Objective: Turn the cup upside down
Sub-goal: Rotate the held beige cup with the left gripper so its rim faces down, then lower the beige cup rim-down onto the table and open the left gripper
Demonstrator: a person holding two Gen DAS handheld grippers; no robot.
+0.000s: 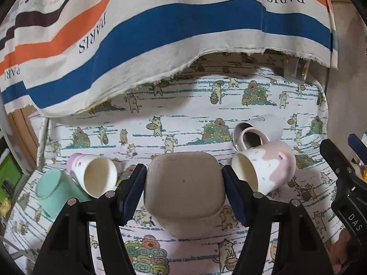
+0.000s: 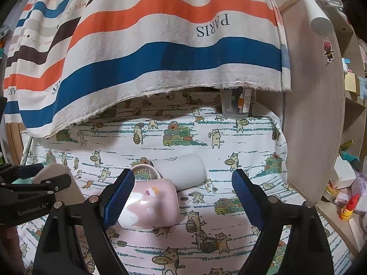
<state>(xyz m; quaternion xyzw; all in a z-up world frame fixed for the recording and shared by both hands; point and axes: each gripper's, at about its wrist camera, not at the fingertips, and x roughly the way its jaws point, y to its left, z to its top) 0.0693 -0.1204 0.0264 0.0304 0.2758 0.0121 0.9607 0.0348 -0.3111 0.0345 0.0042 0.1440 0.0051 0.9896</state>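
Note:
My left gripper is shut on a beige-grey cup, its flat base facing the camera, held just above the cat-print cloth. The same cup shows at the left of the right wrist view between the left gripper's fingers. My right gripper is open and empty. A pink and white mug lies on its side just inside its left finger. That mug also shows in the left wrist view, mouth toward the camera.
A white cup lies on its side behind the pink mug, touching it. A second pink-white cup and a mint-green cup lie on their sides at left. A striped cloth hangs at the back. A wooden panel stands at right.

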